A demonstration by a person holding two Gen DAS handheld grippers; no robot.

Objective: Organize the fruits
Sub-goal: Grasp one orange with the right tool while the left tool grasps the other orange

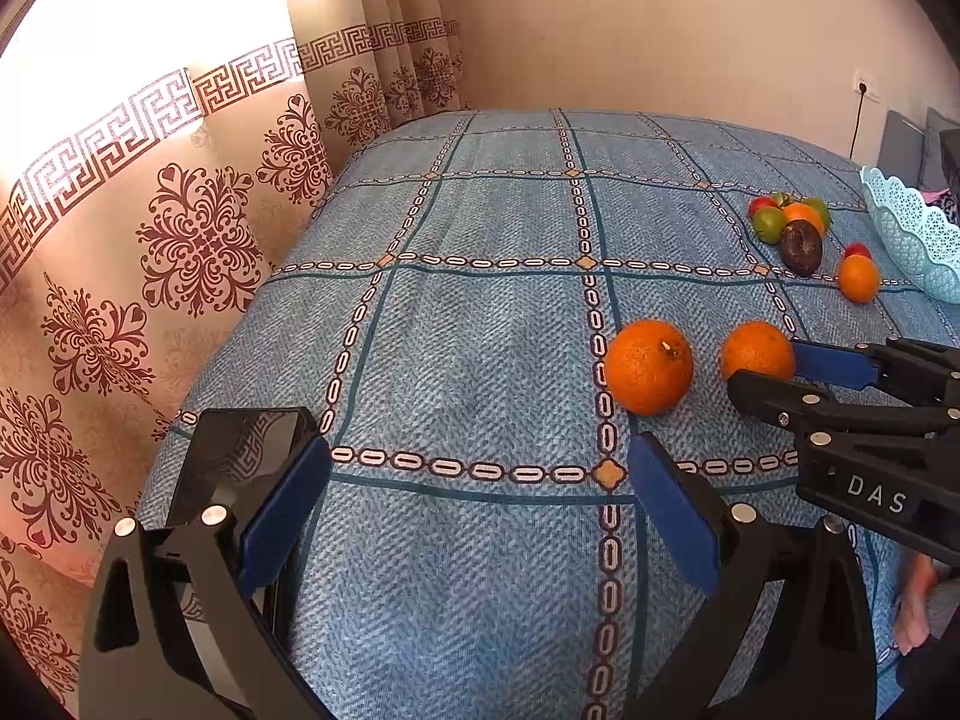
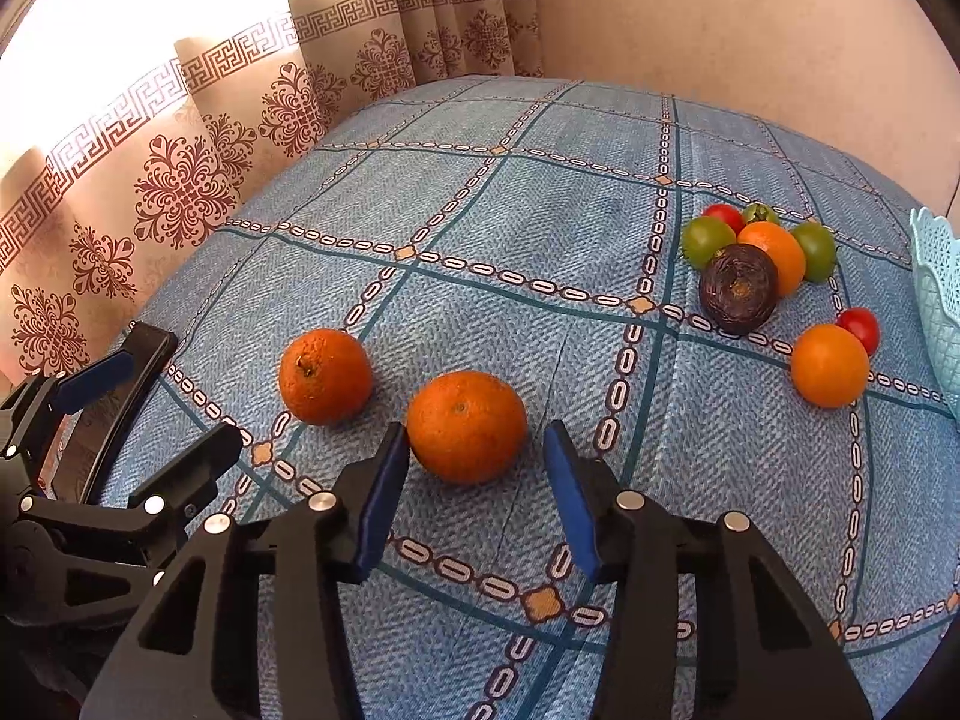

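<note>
Two big oranges lie side by side on the blue checked bedspread (image 1: 480, 300). One shows its stem (image 1: 648, 366) (image 2: 324, 375). The other orange (image 1: 757, 351) (image 2: 467, 426) sits between the spread tips of my right gripper (image 2: 475, 441) (image 1: 774, 369), which is open. The left pad is near or at the peel and the right pad stands apart. My left gripper (image 1: 480, 462) (image 2: 180, 390) is open and holds nothing, low over the cloth, just short and left of the stemmed orange.
Farther right lie a smaller orange (image 2: 830, 366), a red tomato (image 2: 859, 329) and a cluster of green and red tomatoes, an orange and a dark purple fruit (image 2: 739, 288). A light blue lattice basket (image 2: 936, 300) (image 1: 918, 240) stands at the right edge. Curtains (image 1: 180, 240) hang left.
</note>
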